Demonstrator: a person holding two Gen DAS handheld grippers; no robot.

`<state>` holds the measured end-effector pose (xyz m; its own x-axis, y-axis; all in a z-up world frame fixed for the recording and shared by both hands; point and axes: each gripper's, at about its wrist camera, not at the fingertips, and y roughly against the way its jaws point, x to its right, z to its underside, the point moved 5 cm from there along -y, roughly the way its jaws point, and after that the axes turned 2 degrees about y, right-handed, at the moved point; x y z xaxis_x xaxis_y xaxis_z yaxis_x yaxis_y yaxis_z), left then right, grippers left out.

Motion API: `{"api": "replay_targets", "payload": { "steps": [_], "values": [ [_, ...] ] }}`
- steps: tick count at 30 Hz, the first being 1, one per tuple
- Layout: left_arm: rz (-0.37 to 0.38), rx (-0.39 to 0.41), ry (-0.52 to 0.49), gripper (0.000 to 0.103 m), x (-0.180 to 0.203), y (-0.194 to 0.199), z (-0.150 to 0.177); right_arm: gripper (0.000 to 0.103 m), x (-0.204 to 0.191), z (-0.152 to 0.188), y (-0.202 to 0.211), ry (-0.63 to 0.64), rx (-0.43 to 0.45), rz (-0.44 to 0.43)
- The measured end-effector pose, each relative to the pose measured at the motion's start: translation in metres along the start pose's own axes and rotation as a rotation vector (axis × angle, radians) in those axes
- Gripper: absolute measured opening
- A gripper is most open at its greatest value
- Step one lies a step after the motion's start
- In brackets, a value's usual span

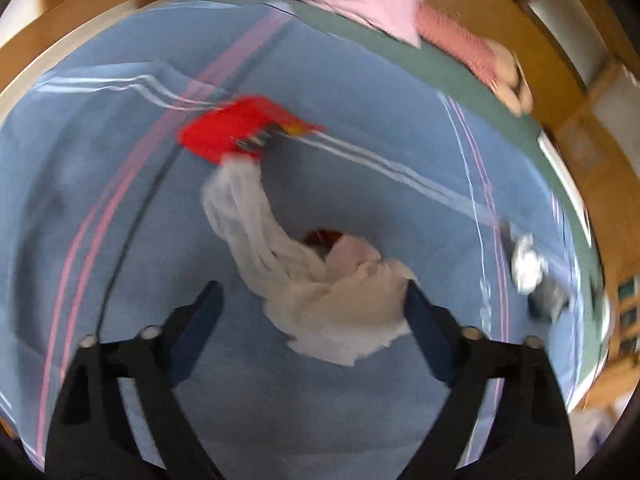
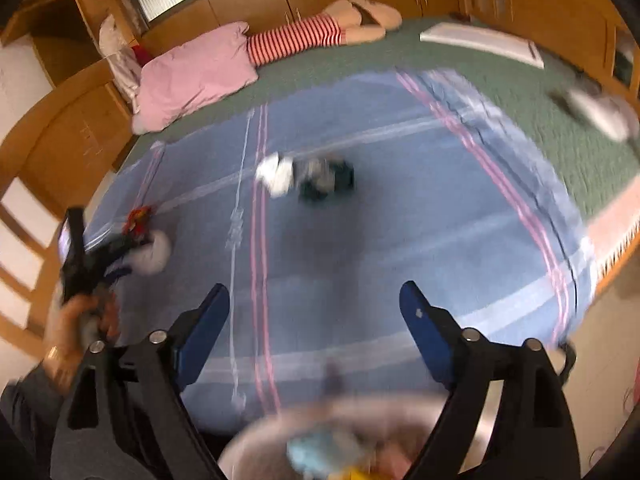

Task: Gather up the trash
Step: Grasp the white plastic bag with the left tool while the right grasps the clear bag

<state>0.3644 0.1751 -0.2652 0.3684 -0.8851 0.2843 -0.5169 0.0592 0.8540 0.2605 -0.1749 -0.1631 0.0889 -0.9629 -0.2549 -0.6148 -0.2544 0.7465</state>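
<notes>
Motion blur smears the red packet [image 1: 236, 128] and dark bundle [image 2: 326, 180]; the frame's bottom edge crops the bin [image 2: 320, 440].

We see a blanket [image 2: 360, 240] spread over the bed [image 2: 500, 80], with a pillow [image 2: 192, 76] and a stuffed doll [image 2: 312, 36] behind it at the head. On the blanket, a crumpled tissue [image 1: 320, 288] lies between our left gripper's [image 1: 312, 312] fingers, a wrapper [image 1: 236, 128] just beyond it. Another crumpled heap [image 2: 308, 176] lies mid-blanket, ahead of our right gripper [image 2: 316, 312].

The left hand-held gripper [image 1: 312, 304] points down with its jaws wide apart. The right hand-held gripper [image 2: 314, 304] is wide too. A hand [image 2: 76, 320] grips the left one.
</notes>
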Motion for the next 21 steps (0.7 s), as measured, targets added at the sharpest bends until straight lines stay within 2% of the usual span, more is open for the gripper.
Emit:
{"api": "replay_targets", "payload": {
  "steps": [2, 5, 7, 10, 11, 15, 16, 17, 18, 21],
  "values": [
    [-0.004, -0.01, -0.074, 0.07, 0.009, -0.002, 0.005, 0.087, -0.003, -0.022, -0.027, 0.004, 0.006, 0.04],
    [-0.017, -0.003, -0.176, 0.062, 0.022, -0.004, 0.011, 0.087, -0.003, -0.056, -0.08, -0.006, -0.001, 0.099],
    [-0.036, 0.002, -0.211, 0.063, 0.026, -0.001, 0.016, 0.087, -0.002, -0.071, -0.108, -0.001, -0.03, 0.142],
    [-0.059, -0.003, -0.23, 0.072, 0.025, -0.002, 0.019, 0.087, 0.003, -0.092, -0.157, 0.008, -0.083, 0.249],
    [-0.062, -0.002, -0.221, 0.075, 0.023, -0.002, 0.018, 0.087, 0.007, -0.093, -0.164, -0.011, -0.094, 0.264],
    [-0.038, 0.0, -0.167, 0.075, 0.012, 0.001, 0.014, 0.087, 0.019, -0.097, -0.196, -0.087, -0.131, 0.274],
    [-0.035, 0.003, -0.16, 0.073, 0.009, 0.002, 0.014, 0.083, 0.022, -0.098, -0.202, -0.094, -0.142, 0.285],
    [-0.031, 0.003, -0.158, 0.063, 0.008, 0.003, 0.013, 0.076, 0.021, -0.097, -0.204, -0.099, -0.143, 0.279],
    [-0.019, 0.0, -0.163, 0.057, 0.01, 0.003, 0.014, 0.061, 0.021, -0.096, -0.207, -0.108, -0.152, 0.259],
    [-0.017, 0.007, -0.196, 0.046, 0.015, 0.003, 0.014, 0.057, 0.015, -0.089, -0.204, -0.078, -0.139, 0.26]
  ]
}}
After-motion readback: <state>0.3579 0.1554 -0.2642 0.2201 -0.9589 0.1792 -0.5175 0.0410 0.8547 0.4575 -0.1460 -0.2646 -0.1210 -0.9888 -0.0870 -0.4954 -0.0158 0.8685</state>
